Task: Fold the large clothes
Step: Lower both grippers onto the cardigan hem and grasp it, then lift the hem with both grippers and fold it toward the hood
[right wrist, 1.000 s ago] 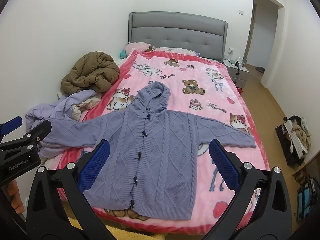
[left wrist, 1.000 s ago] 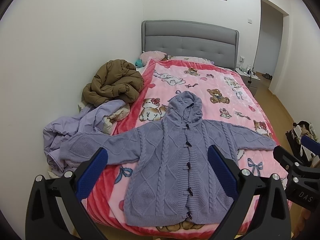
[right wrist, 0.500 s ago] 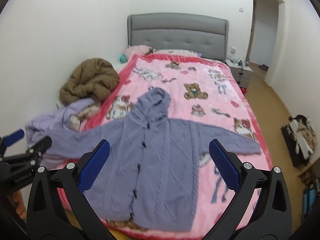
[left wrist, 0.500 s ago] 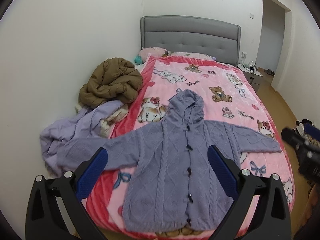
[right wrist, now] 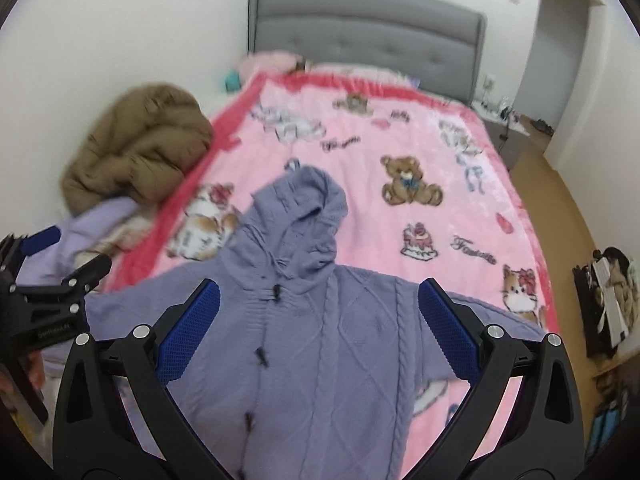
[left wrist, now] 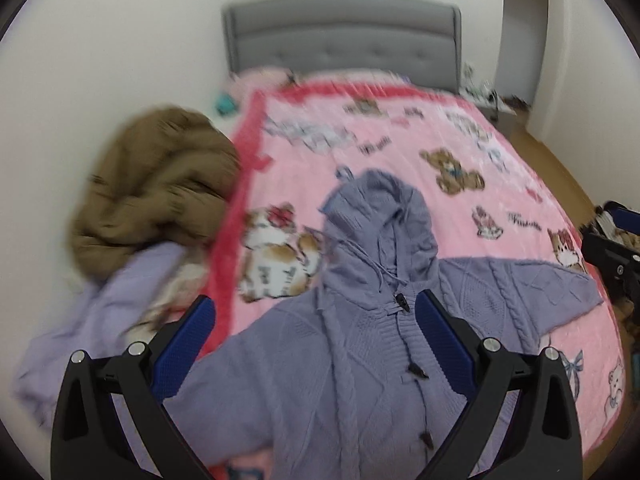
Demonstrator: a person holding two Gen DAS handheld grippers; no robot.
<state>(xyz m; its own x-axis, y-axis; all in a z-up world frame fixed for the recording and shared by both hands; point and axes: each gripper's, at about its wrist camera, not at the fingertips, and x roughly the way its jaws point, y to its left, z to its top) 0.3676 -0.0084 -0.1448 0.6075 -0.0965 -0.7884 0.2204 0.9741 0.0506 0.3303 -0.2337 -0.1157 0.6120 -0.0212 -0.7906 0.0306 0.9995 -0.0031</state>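
Observation:
A lilac cable-knit hooded cardigan (left wrist: 352, 364) (right wrist: 328, 344) lies flat and face up on the pink cartoon blanket (left wrist: 400, 152) (right wrist: 360, 168), sleeves spread, hood toward the headboard. My left gripper (left wrist: 314, 344) hovers open above the cardigan's chest and left shoulder, holding nothing. My right gripper (right wrist: 318, 330) is open too, above the chest just below the hood. The cardigan's hem is hidden beneath the gripper frames. Both views are blurred by motion.
A brown puffer jacket (left wrist: 156, 184) (right wrist: 140, 148) and a pale purple garment (left wrist: 120, 292) are heaped at the bed's left edge by the wall. A grey headboard (right wrist: 364, 32) stands at the far end. A wooden floor (right wrist: 572, 216), a doorway and clutter (right wrist: 608, 300) lie to the right.
Both grippers have moved forward and down toward the bed, so the cardigan's hood and chest now fill the views. Both stay open.

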